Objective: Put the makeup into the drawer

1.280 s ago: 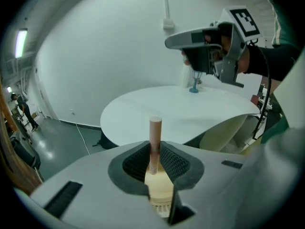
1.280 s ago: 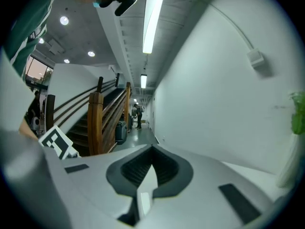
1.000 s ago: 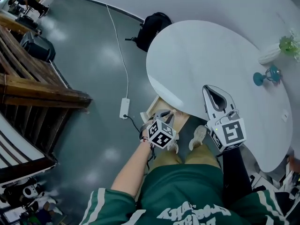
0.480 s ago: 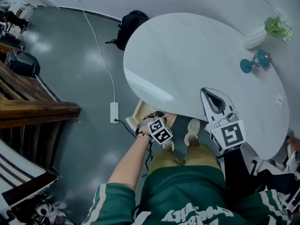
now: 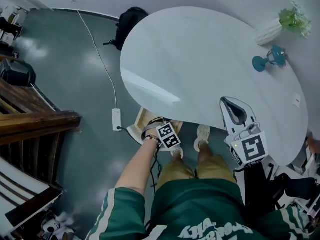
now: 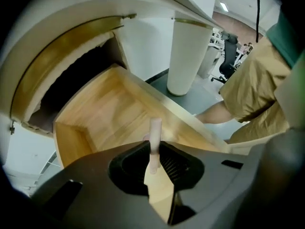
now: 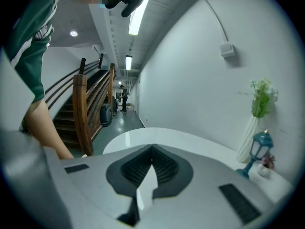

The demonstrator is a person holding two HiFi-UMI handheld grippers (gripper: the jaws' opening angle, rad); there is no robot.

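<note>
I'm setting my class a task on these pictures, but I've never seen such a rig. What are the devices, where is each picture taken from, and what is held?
There is no robot here: a person holds a hand-operated claw in each hand. The head view looks down from a camera on the person's head. The other two views come from cameras riding on each claw.

The left claw is closed on a thin pink makeup stick. It points down over an open wooden drawer beneath the white table.

The right claw is shut and empty, near the table's edge. On the table stand a white vase with a plant and a small blue lantern.
</note>
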